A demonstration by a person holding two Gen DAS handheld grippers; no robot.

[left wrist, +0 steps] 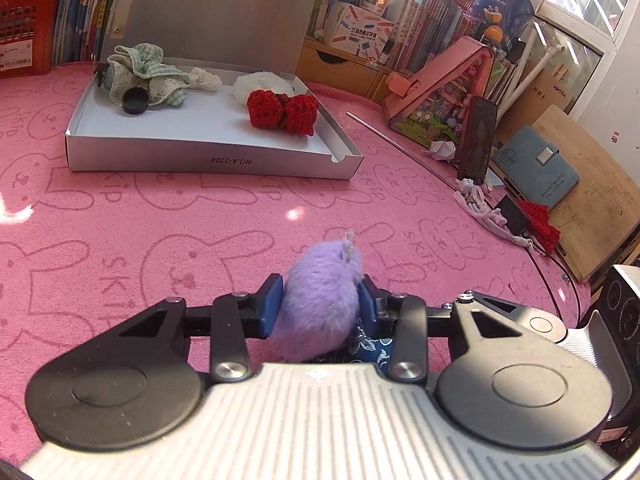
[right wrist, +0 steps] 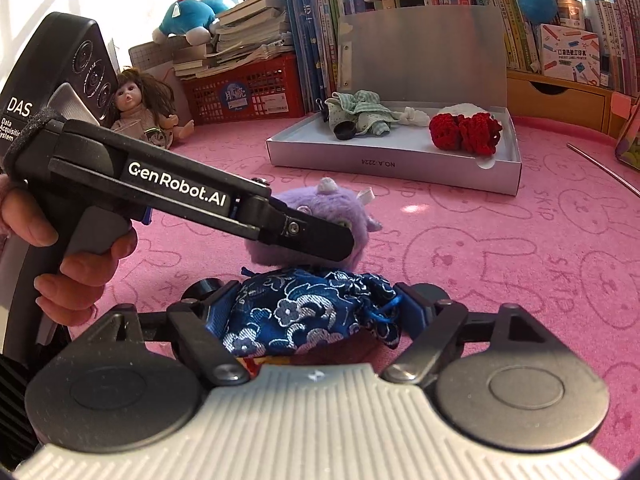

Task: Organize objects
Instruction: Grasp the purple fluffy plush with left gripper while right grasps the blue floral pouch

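My left gripper (left wrist: 320, 304) is shut on a fluffy purple plush toy (left wrist: 320, 300); it also shows in the right wrist view (right wrist: 320, 220), held just above the pink mat by the left gripper (right wrist: 312, 232). My right gripper (right wrist: 316, 312) is shut on a blue brocade drawstring pouch (right wrist: 304, 312), right below the plush; a bit of the pouch shows in the left wrist view (left wrist: 368, 346). An open silver box (left wrist: 208, 158) (right wrist: 400, 168) lies farther back, holding a red crocheted piece (left wrist: 284, 112) (right wrist: 464, 130), a green checked cloth (left wrist: 144, 72) (right wrist: 360, 114), a black cap (left wrist: 135, 101) (right wrist: 345, 131) and a white item (left wrist: 260, 82).
The pink bunny-print mat (left wrist: 160, 220) covers the table. At the right edge are a phone on a stand (left wrist: 478, 140), a blue notebook (left wrist: 536, 168), a metal rod (left wrist: 400, 148) and red yarn (left wrist: 540, 226). A doll (right wrist: 140, 108) and red basket (right wrist: 248, 92) sit back left.
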